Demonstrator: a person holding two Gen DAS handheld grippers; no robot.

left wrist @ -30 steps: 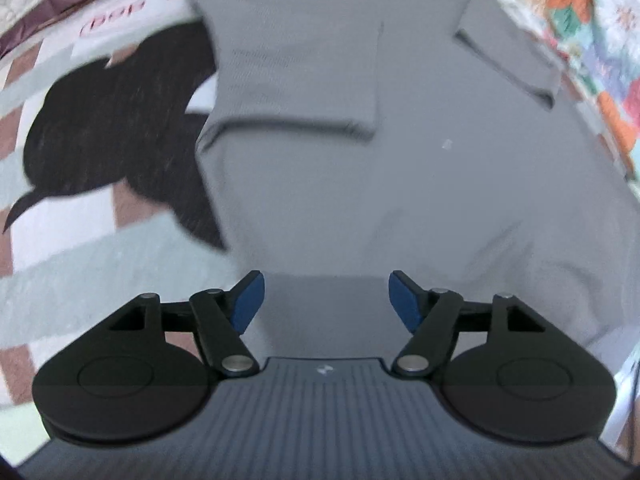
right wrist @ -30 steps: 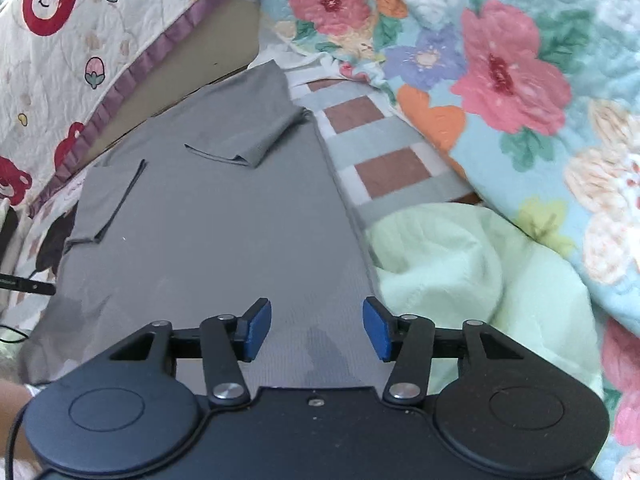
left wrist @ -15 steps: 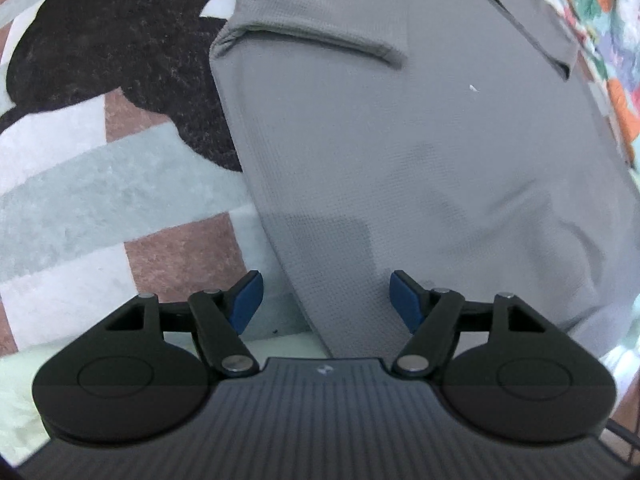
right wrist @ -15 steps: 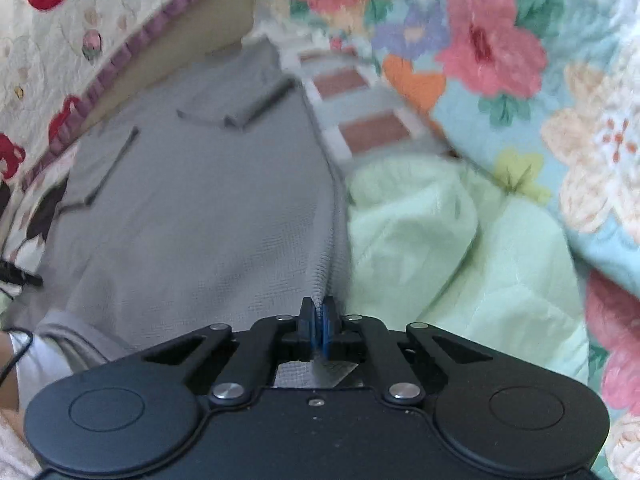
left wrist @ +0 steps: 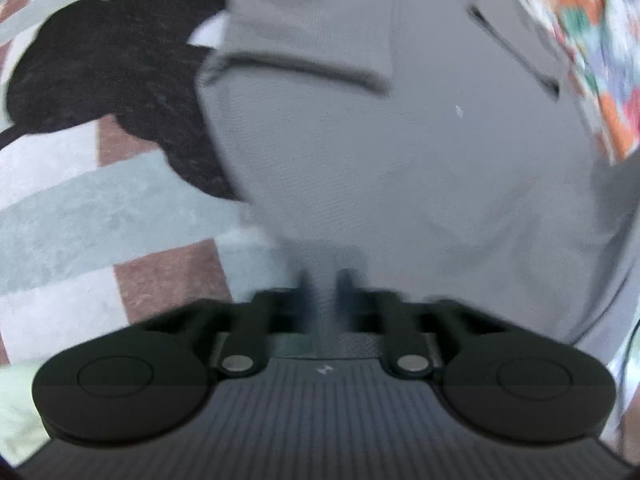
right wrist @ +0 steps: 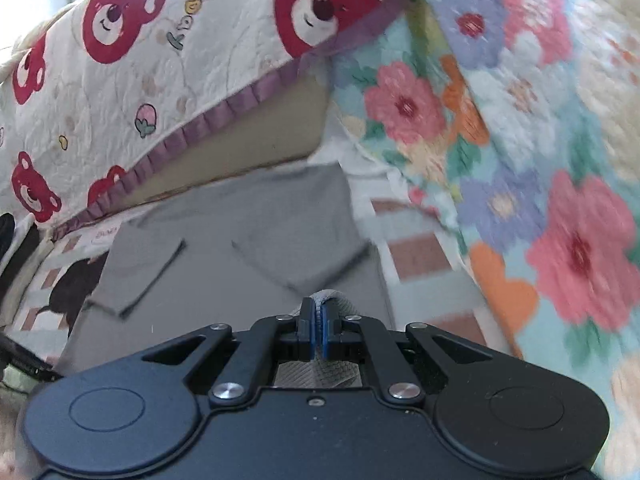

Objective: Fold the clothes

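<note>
Grey cloth is nearest to us in both wrist views. Our right gripper [right wrist: 319, 330] has its blue pads pressed together on a raised fold of the grey shirt [right wrist: 248, 264], with a bit of the hem bunched up just past the tips. Our left gripper [left wrist: 322, 286] is blurred; its jaws have just been closing, and they stand nearly together on the near edge of the shirt [left wrist: 400, 168], the cloth between them, though the blur hides the pinch itself.

Beyond the grippers the shirt lies spread on a checked blanket [left wrist: 80, 216] of pale green, white and brown squares with a large black figure [left wrist: 112, 80] printed on it. The shirt's left edge runs over that figure. Both sleeves are folded in over the body: one [left wrist: 304, 36] near the shirt's far left, one [left wrist: 516, 36] near its far right.

Along the blanket's right edge lies a flowered quilt [right wrist: 540, 160]. At the far edge, a white quilt with red bears [right wrist: 160, 60] and a purple frill hangs over a beige cushion [right wrist: 256, 140].
</note>
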